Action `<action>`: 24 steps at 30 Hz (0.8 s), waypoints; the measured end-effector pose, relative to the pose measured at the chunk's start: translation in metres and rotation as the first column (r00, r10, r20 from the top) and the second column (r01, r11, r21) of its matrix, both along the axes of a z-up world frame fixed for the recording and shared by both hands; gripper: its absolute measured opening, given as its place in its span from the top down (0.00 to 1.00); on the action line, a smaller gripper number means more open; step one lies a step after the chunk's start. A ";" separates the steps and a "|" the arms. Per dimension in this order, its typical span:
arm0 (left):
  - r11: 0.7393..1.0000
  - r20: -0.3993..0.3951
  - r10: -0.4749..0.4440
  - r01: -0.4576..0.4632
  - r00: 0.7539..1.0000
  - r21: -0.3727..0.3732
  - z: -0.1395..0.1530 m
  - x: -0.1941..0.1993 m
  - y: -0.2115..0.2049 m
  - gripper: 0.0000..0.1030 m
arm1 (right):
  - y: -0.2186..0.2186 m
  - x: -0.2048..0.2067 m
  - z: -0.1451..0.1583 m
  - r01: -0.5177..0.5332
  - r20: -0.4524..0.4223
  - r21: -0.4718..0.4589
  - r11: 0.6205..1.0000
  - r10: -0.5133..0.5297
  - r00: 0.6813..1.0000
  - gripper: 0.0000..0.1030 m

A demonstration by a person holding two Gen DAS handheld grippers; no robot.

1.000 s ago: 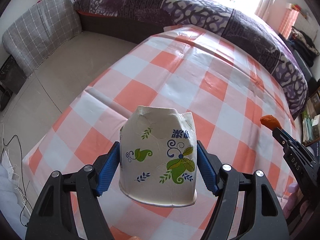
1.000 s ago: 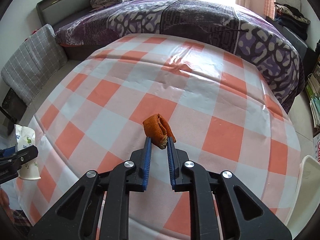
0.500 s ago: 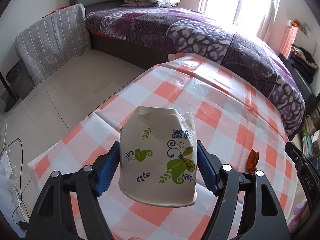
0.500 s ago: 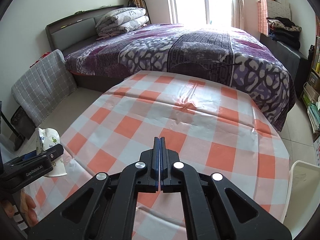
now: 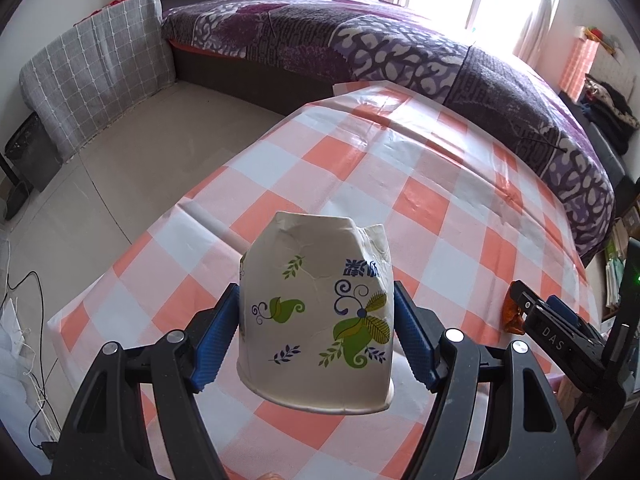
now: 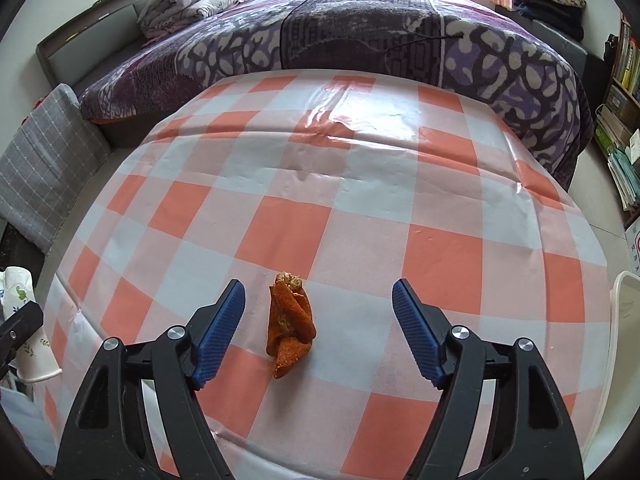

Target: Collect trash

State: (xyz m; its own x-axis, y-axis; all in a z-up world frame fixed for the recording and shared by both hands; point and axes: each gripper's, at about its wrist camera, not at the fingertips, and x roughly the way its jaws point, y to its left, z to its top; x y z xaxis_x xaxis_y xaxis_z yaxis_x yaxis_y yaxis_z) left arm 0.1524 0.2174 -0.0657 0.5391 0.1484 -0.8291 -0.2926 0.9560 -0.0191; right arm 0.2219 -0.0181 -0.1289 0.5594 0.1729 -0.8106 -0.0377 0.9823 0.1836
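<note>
My left gripper (image 5: 316,336) is shut on a crumpled white paper cup (image 5: 316,312) with green leaf prints, held upside down above the near left part of the checked table (image 5: 400,168). My right gripper (image 6: 318,328) is open, its blue pads either side of an orange peel (image 6: 290,324) that lies on the checked tablecloth (image 6: 360,200). The peel sits nearer the left pad and touches neither. The cup also shows at the far left of the right wrist view (image 6: 22,308). The peel (image 5: 512,314) and right gripper show at the right of the left wrist view.
A bed with a purple patterned blanket (image 6: 380,36) runs along the far side of the table. A grey checked cushion (image 5: 100,60) leans by the floor on the left. A white bin rim (image 6: 624,340) shows at the right edge. Bookshelves (image 6: 624,92) stand at far right.
My right gripper went from holding the peel to shut and empty, and now stands open around the peel on the cloth. The left gripper keeps the cup.
</note>
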 end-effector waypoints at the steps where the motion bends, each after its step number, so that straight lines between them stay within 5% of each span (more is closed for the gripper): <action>1: 1.000 -0.006 0.000 0.000 1.000 -0.001 -0.002 0.001 0.001 0.30 | 0.002 0.002 -0.003 -0.003 -0.006 -0.005 1.000 0.003 1.000 0.25; 5: 1.000 -0.023 0.001 -0.001 1.000 -0.001 -0.008 0.002 0.001 0.30 | 0.009 0.005 -0.013 -0.022 -0.027 -0.017 1.000 0.021 0.999 0.25; 7: 1.000 -0.025 0.003 -0.003 1.000 -0.001 -0.009 0.003 0.002 0.30 | 0.013 0.005 -0.013 -0.023 -0.014 -0.054 0.998 0.022 1.000 0.38; 10: 1.000 -0.023 0.010 -0.010 1.000 -0.002 -0.009 0.003 0.004 0.30 | 0.011 0.005 -0.013 -0.028 -0.016 -0.036 0.999 0.027 0.999 0.77; 11: 1.000 -0.021 0.013 -0.013 1.000 -0.002 -0.008 0.003 0.005 0.30 | 0.009 0.005 -0.012 -0.024 -0.018 -0.021 0.999 0.023 1.000 0.79; 24: 0.999 0.066 0.044 -0.045 0.997 0.019 0.015 0.000 -0.002 0.30 | 0.000 -0.017 0.039 0.026 0.132 -0.019 0.999 -0.023 0.991 0.81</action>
